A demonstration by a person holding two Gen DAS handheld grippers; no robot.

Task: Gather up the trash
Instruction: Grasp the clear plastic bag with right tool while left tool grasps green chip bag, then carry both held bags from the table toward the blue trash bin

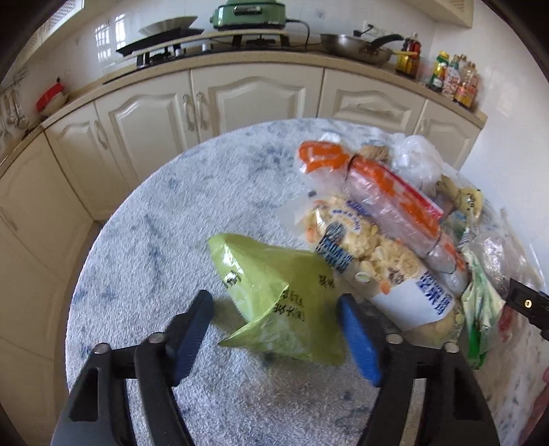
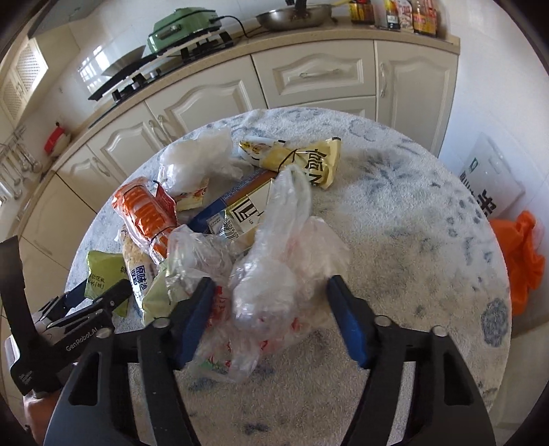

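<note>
A pile of trash lies on a round table covered in a blue-white cloth. In the left wrist view my left gripper is open around a green wrapper, its jaws on either side of it. Beside it lie a nut-mix bag and an orange-striped pack. In the right wrist view my right gripper is open around a crumpled clear plastic bag. A yellow wrapper, a box and the green wrapper also show there.
Cream kitchen cabinets and a counter with a hob, a green cooker, a pan and sauce bottles stand behind the table. An orange bag and a white bag lie on the floor at the right.
</note>
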